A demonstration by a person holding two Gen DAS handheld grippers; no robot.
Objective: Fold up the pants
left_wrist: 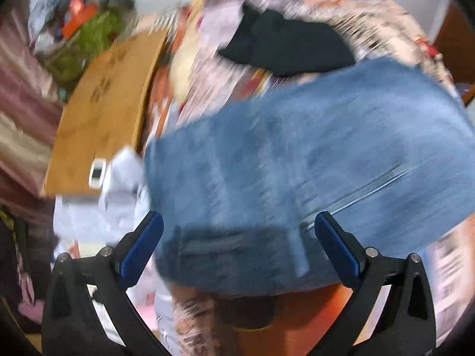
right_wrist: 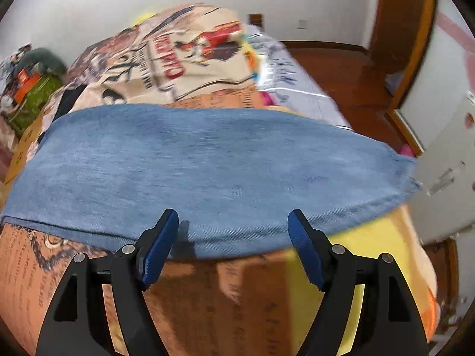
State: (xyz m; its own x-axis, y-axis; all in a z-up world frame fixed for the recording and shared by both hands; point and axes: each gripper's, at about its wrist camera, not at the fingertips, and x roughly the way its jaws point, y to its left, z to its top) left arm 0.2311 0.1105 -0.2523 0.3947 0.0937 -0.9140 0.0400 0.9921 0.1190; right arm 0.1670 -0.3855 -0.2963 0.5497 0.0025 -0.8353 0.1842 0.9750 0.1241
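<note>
Blue denim pants [left_wrist: 297, 154] lie across a bed with a patterned cover [left_wrist: 225, 71]. In the left wrist view my left gripper [left_wrist: 239, 225] is open, its jaws wide on either side of the waistband end with a belt loop [left_wrist: 301, 252]. In the right wrist view the pants [right_wrist: 207, 163] stretch from left to right, and my right gripper [right_wrist: 233, 222] is open just over their near hem edge. Neither gripper holds cloth. The left wrist view is motion-blurred.
A black garment [left_wrist: 285, 44] lies on the bed beyond the pants. A wooden board [left_wrist: 104, 112] with a white phone [left_wrist: 97, 173] sits at the left, beside white cloth [left_wrist: 118, 195]. A clutter pile [right_wrist: 29, 89] is at the far left. Wooden floor [right_wrist: 341, 68] and a door [right_wrist: 445, 89] are at the right.
</note>
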